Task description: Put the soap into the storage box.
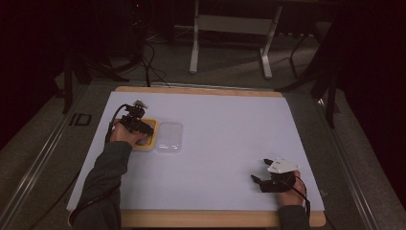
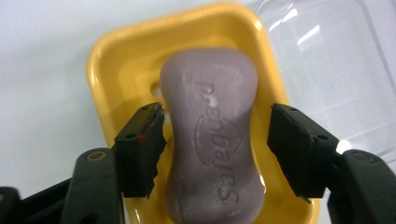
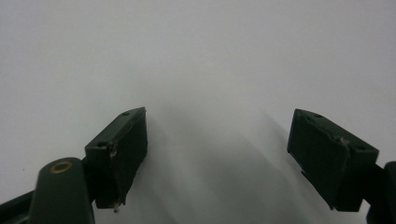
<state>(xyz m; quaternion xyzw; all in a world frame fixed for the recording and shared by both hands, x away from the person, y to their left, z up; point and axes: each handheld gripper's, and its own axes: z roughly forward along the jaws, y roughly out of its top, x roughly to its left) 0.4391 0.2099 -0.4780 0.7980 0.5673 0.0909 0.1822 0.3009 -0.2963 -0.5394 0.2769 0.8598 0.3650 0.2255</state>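
Lilac soap [image 2: 212, 140] lies in its yellow dish [image 2: 116, 70] near the tabletop's left edge, left gripper [image 2: 215, 140] spread astride it; lift straight clear.

A pale purple bar of soap [image 2: 212, 140], waisted in the middle and stamped with raised lettering, lay flat and lengthwise in a yellow soap dish [image 2: 119, 70] with rounded corners and a raised rim. The dish sat on the white tabletop, with a clear plastic lid [image 2: 327, 70] lying just beside it.
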